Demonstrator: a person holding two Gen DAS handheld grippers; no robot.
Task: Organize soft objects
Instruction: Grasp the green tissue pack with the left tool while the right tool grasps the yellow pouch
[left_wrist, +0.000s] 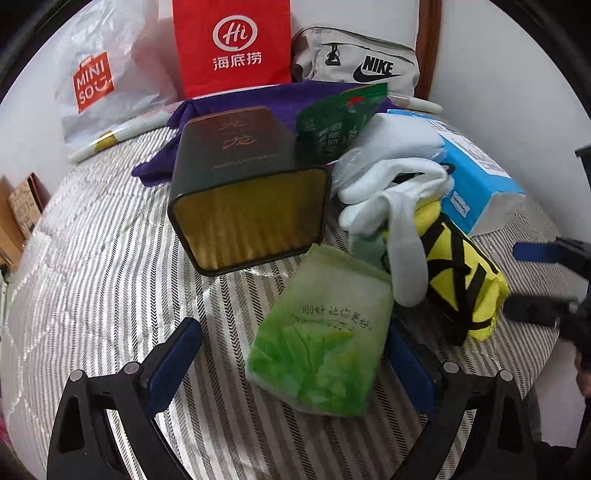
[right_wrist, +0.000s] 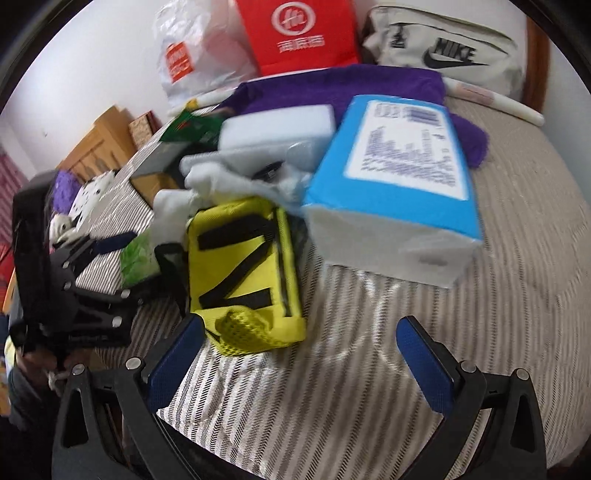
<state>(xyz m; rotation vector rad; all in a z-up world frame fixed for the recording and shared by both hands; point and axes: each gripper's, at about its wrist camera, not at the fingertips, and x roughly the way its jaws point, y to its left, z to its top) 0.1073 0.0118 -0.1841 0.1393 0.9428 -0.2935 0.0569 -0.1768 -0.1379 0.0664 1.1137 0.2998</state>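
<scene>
Soft things lie heaped on the striped bedcover (left_wrist: 92, 295), and I read them from the left. Farthest left is a dark tin (left_wrist: 247, 192) tipped on its side, its open mouth facing me; it is hard, so I leave it where it is. Just near of it lies the green packet (left_wrist: 325, 343), flat on the cover and sitting between the blue pads of my left gripper (left_wrist: 291, 365), whose jaws stand wide apart with nothing in them. The right-hand pad looks close to the packet's edge, though I cannot tell if it touches.

Right of the packet, the white socks (left_wrist: 391, 206) drape over the yellow pouch (right_wrist: 240, 266), and beyond that a blue tissue pack (right_wrist: 391, 184) rests partly on the heap. My right gripper (right_wrist: 299, 354) is also spread open and empty, low over the cover, with its left pad just beside the pouch's mesh loop (right_wrist: 243, 328).

I judge the packet is the step in hand. To take it well I would centre the jaws across its narrow width, come down level so the lower pad does not snag the cover, and close gently, since it looks squashy. A purple cloth (right_wrist: 332, 88) lies at the far side.
</scene>
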